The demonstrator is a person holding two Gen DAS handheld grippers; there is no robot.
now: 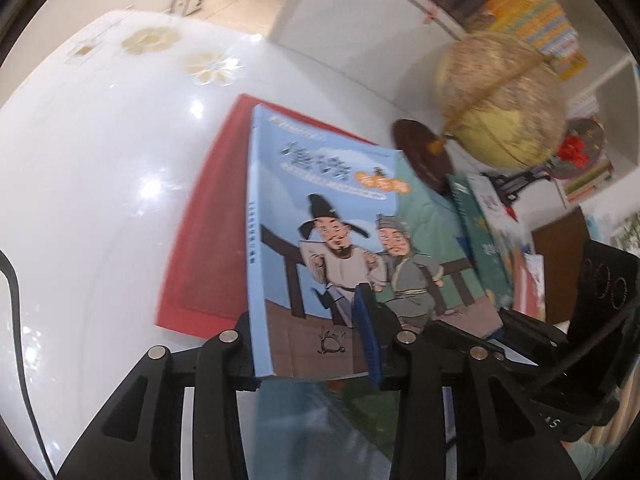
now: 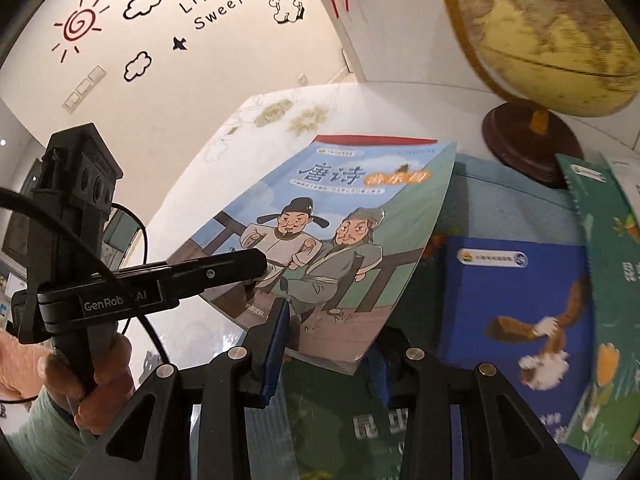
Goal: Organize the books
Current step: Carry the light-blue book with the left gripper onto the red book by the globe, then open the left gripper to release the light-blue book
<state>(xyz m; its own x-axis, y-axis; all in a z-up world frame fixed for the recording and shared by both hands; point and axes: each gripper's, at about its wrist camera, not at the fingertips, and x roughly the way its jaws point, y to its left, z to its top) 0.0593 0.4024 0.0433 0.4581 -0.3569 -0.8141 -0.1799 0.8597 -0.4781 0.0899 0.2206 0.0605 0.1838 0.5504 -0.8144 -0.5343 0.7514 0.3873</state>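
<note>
Right gripper point(image 2: 326, 354): fingers narrow, clamped on the near corner of the light-blue poetry book point(image 2: 320, 240). Left gripper point(image 1: 308, 332): fingers narrow, the same book's edge between them; whether they press on it is unclear through blur. The book hangs tilted over a red book point(image 1: 200, 240) on the white worktop point(image 1: 80, 160). Near the globe point(image 2: 552, 40), the blue bird book point(image 2: 516, 304) and green book point(image 2: 608, 280) lie loose; sorting appears barely begun.

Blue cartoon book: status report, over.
Right gripper clamped on blue cartoon book. Left gripper at its other edge, grip unclear. Globe close by, other books lying below.
</note>
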